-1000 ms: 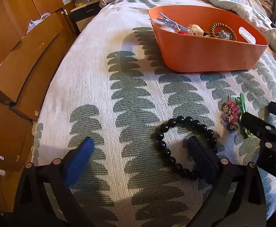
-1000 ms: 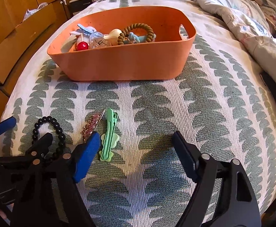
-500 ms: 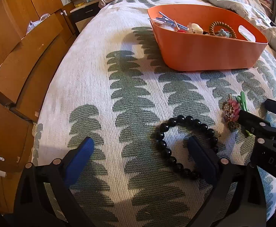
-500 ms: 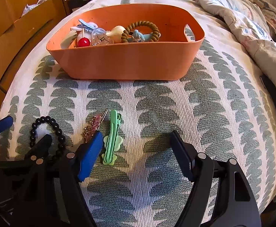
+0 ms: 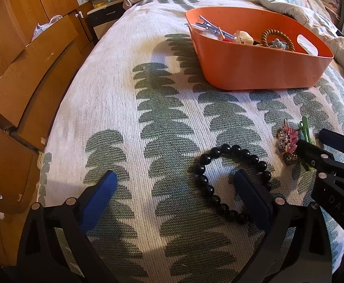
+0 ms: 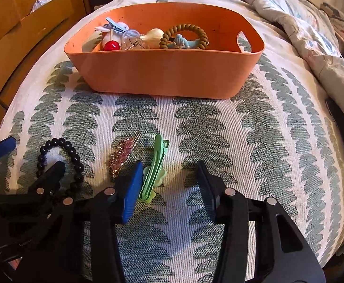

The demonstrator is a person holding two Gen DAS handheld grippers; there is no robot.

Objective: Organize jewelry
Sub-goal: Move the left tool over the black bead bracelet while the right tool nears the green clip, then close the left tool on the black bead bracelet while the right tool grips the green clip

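Note:
A black bead bracelet (image 5: 221,172) lies on the patterned bedspread; my left gripper (image 5: 174,186) is open, its right finger inside the bracelet's loop. A pink jewelled clip (image 6: 122,155) and a green hair clip (image 6: 154,167) lie side by side. My right gripper (image 6: 169,179) is open and low, the green clip between its fingers, close to the left one. The bracelet (image 6: 65,153), pink clip (image 5: 287,143) and green clip (image 5: 305,129) show in both views. An orange bin (image 6: 167,70) with several accessories stands beyond.
Wooden drawers and cabinets (image 5: 18,70) run along the bed's left side. A rumpled duvet (image 6: 313,35) lies at the right and far end. The bin also shows in the left wrist view (image 5: 254,66).
My right gripper has moved forward and down so the green clip now lies between its fingers, which have narrowed somewhat. My left gripper has edged slightly forward at the bracelet.

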